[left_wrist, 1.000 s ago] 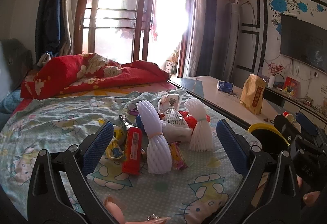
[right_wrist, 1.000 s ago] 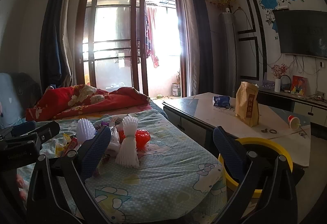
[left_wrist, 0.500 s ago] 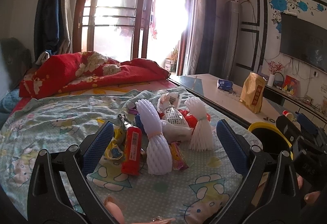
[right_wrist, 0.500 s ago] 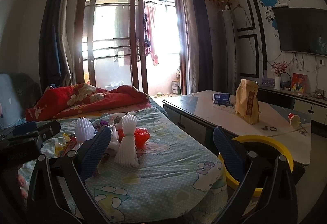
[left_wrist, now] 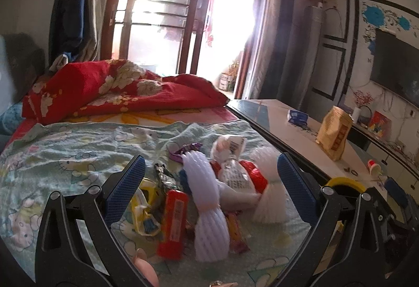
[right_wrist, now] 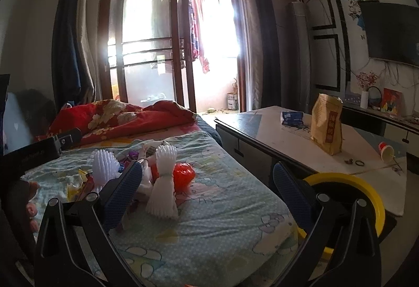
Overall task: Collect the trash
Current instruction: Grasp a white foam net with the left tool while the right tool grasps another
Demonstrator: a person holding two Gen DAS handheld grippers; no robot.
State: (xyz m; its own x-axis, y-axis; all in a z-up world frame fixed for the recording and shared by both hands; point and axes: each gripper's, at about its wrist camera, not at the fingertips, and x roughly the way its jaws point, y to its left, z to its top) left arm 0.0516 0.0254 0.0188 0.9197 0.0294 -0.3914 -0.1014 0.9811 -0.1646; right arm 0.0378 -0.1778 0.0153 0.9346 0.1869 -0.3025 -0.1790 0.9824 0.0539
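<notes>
The trash lies in one heap on the bed (left_wrist: 78, 156), on a pale green cartoon-print sheet, towards the side nearest the bench (right_wrist: 301, 140). The heap holds two white foam fruit nets, one (left_wrist: 209, 218) at the middle of the left wrist view and one (right_wrist: 163, 182) standing upright at the bench side of the pile, with a red wrapper (left_wrist: 174, 224) lying beside the first net, a yellow wrapper (left_wrist: 144, 211) to its left, and a red plastic piece (right_wrist: 184, 173) behind the upright net. Several smaller wrappers are mixed in; their kinds cannot be told. The left hand-held gripper (left_wrist: 209, 187) is spread wide above the heap, its blue-padded jaws framing the pile and gripping nothing. The right hand-held gripper (right_wrist: 207, 192) is likewise spread wide and empty, held over the sheet beside the upright net. A yellow-rimmed bin (right_wrist: 366, 195) stands on the floor between bed and bench, at the right edge of the right wrist view. On the bench stand a brown paper bag (right_wrist: 327, 127), a blue packet (right_wrist: 290, 118) and a tipped cup (right_wrist: 386, 150). A red floral quilt (left_wrist: 117, 93) lies bunched at the far end of the bed.
</notes>
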